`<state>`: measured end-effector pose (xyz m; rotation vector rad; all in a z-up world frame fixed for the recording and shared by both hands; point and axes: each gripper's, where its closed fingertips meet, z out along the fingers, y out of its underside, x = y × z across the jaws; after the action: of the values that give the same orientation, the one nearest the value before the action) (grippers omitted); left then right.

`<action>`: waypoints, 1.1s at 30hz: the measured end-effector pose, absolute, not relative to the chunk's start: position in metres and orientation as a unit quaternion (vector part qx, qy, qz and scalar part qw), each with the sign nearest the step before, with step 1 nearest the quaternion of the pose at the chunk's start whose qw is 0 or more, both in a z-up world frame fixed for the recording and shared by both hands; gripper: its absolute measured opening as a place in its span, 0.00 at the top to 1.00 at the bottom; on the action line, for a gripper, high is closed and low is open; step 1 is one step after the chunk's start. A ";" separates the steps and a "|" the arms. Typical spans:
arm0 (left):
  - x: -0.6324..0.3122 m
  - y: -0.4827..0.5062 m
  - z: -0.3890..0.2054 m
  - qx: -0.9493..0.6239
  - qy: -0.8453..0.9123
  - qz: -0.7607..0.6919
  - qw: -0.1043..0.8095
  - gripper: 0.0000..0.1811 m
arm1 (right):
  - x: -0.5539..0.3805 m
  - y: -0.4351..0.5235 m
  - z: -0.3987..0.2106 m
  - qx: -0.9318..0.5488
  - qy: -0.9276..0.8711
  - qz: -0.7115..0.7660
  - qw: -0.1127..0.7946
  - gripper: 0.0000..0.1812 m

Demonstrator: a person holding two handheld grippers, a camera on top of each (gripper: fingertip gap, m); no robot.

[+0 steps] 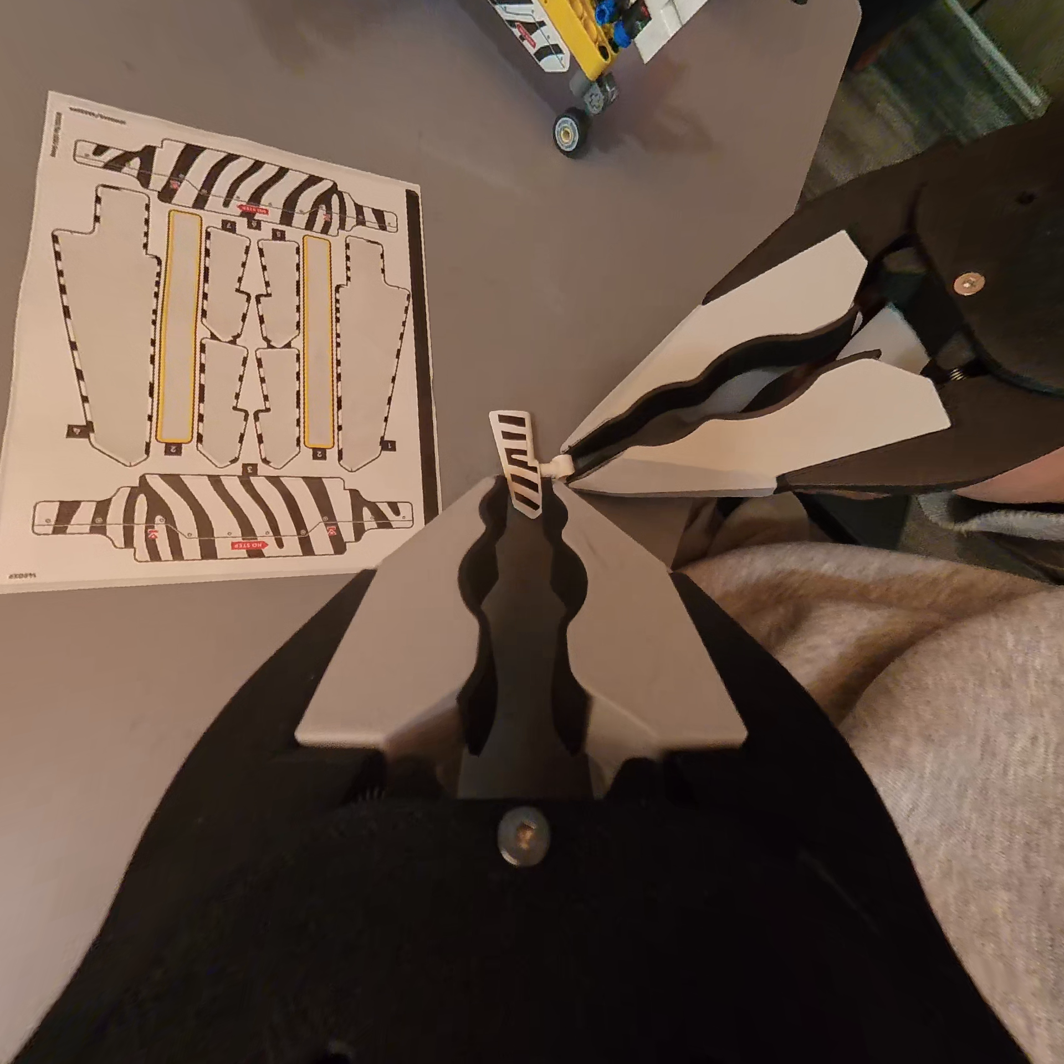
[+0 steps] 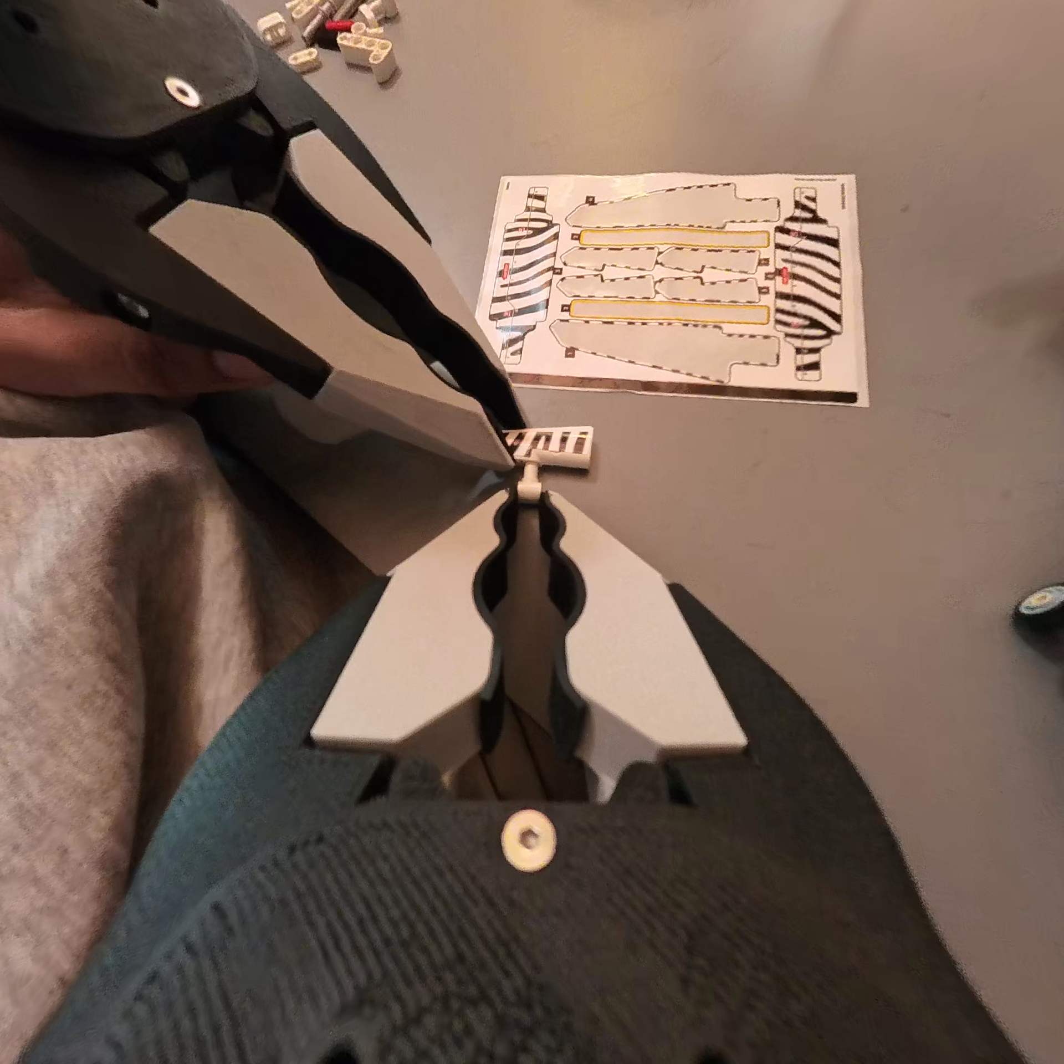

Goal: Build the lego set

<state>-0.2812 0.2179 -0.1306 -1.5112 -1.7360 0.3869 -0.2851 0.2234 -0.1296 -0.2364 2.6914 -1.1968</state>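
Note:
My left gripper (image 1: 525,502) is shut on a small white panel with black zebra stripes (image 1: 520,458), held above the grey table near its front edge. My right gripper (image 2: 528,502) is shut on a small white connector (image 2: 528,482) that meets the side of the striped panel (image 2: 553,446). In the left wrist view the right gripper (image 1: 567,465) comes in from the right with the connector (image 1: 557,465) at its tips. In the right wrist view the left gripper (image 2: 509,446) comes in from the upper left.
A sticker sheet (image 1: 219,357) with zebra-striped and yellow-edged shapes lies on the table, also in the right wrist view (image 2: 673,288). A partly built model with a yellow beam and small wheel (image 1: 581,69) stands at the far edge. Loose white pieces (image 2: 345,34) lie farther off. A black wheel (image 2: 1042,619) is at right. The grippers are tip to tip, or close to it. Both grippers' tips are roughly 15 cm from the black wheel (image 2: 1042,619). The left camera catches it too, in the left wrist view (image 1: 577,138).

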 end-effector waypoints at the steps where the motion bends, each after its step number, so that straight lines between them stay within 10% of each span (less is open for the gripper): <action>1: -0.281 0.218 -0.131 -0.595 -0.685 0.154 0.391 0.93 | -0.285 0.223 -0.130 -0.077 0.905 -0.408 0.094 0.97; 33: -0.279 0.225 -0.124 -0.497 -0.697 0.014 0.517 0.98 | -0.289 0.219 -0.121 -0.138 0.868 -0.475 0.027 0.97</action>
<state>-0.2787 0.2249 -0.1239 -1.1931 -1.6729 0.0340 -0.2888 0.2189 -0.1211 -0.4272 2.6823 -1.4679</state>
